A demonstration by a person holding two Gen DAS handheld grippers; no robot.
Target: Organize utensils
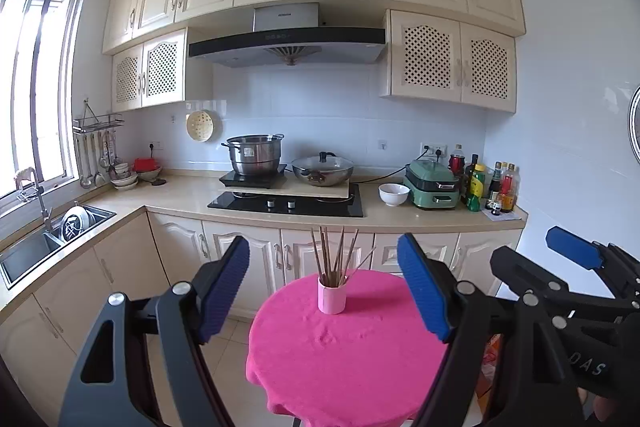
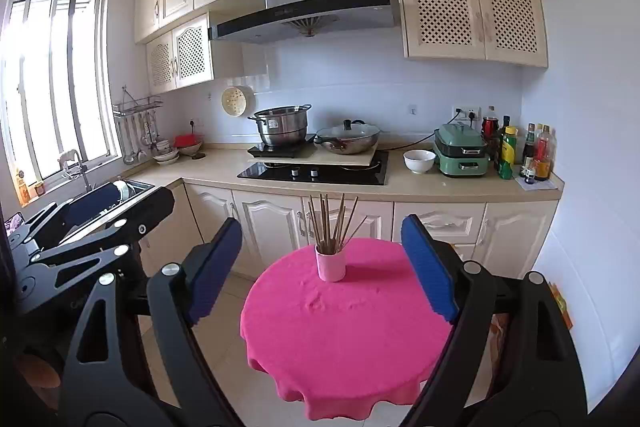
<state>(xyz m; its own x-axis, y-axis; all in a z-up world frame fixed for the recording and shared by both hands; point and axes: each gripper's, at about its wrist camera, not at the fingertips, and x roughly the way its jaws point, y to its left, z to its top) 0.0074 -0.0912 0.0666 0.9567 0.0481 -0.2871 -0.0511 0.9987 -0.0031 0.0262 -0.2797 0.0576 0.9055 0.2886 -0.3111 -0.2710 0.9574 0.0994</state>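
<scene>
A pink cup (image 1: pixel 332 294) stands upright on a small round table with a bright pink cloth (image 1: pixel 348 355). Several brown chopsticks (image 1: pixel 338 253) stand in the cup, fanned out. The cup (image 2: pixel 330 264), chopsticks (image 2: pixel 334 223) and cloth (image 2: pixel 344 331) also show in the right wrist view. My left gripper (image 1: pixel 324 287) is open and empty, held back from the table with the cup between its blue pads. My right gripper (image 2: pixel 322 267) is open and empty too, level with the left one. Each gripper shows at the edge of the other's view.
Behind the table runs a kitchen counter (image 1: pixel 188 193) with a black hob (image 1: pixel 286 203), a steel pot (image 1: pixel 256 155), a lidded wok (image 1: pixel 322 169), a white bowl (image 1: pixel 394 194), a green cooker (image 1: pixel 432 185) and bottles (image 1: pixel 500 189). A sink (image 1: pixel 48 239) lies left.
</scene>
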